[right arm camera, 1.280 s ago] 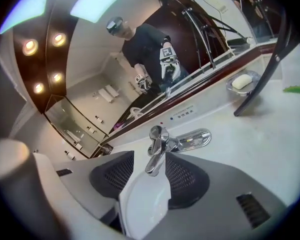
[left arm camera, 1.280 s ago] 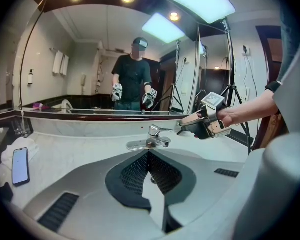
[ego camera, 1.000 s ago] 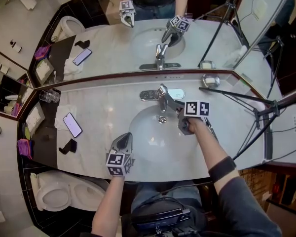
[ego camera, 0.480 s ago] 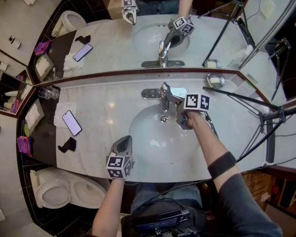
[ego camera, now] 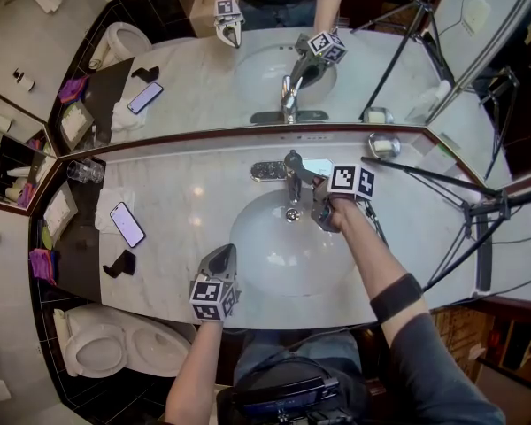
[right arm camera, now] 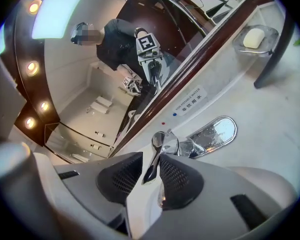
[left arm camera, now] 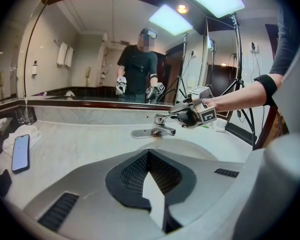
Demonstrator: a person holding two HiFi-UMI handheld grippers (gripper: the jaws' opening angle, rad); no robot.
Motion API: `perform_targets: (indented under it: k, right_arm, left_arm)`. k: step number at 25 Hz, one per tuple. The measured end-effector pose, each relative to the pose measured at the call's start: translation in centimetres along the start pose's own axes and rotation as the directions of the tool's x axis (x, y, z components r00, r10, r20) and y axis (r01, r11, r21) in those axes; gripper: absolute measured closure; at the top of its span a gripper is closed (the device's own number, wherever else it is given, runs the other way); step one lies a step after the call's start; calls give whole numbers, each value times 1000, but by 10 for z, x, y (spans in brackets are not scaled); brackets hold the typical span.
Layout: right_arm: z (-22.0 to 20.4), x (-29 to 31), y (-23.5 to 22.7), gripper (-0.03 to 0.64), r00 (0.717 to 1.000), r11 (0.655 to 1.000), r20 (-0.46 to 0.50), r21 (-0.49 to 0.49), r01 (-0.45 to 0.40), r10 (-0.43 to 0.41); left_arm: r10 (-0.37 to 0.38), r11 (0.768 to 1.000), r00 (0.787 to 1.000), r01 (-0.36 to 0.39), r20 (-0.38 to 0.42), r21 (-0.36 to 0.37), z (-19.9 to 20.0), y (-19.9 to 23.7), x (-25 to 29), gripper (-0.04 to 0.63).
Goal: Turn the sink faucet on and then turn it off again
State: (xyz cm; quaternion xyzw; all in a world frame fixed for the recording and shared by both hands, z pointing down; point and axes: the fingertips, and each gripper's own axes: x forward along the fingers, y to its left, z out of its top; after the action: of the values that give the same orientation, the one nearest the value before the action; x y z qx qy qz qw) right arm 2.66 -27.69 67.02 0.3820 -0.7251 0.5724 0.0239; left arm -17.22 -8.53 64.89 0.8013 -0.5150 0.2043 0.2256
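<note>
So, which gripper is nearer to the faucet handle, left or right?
Right. The right gripper has just closed its jaws on the faucet handle. The left gripper hangs over the near edge of the sink, apart from the handle, jaws together.

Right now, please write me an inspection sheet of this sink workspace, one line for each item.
surface: marble counter with an oval basin; no running water seen.
job's things: faucet; its handle lies between the right gripper's jaws.
clutter: phone, glass, soap dish, cloth.
grippers: right gripper jaws have just been closing and now grip the handle; left gripper shut, empty, near the basin's front edge.
cables: thin lead beside the tripod, off the counter.
surroundings: mirror behind, toilet at left.
</note>
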Motion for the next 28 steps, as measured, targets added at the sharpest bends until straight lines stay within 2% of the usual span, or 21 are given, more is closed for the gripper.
perform_targets:
  k: [3,5,7,16,28]
  right_arm:
    - [7,2,6,510,1000,1000,10,5,-2,2]
    - [11,3,9,468,1000,1000,13,8,1,-1]
    - [14,5,11,458,1000,1000,14,12,6,-6]
    - [20,10,14,449,999,999,-3,16,45,-45]
    - [18,7,12,449,999,997,24,64,37,-39]
  left_arm:
    - [0,1000,1000,0,1,-1,1,0,0,607]
    - [1,1000,1000,-1,3,-4,1,-1,1,607]
    - [2,1000,1000,-2,5,-5,3,0,1,607]
    - [8,1000,1000,-8,13,-17,4,3,0,607]
    - [22,1000,999,-22,27,-15,6,2,-12,607]
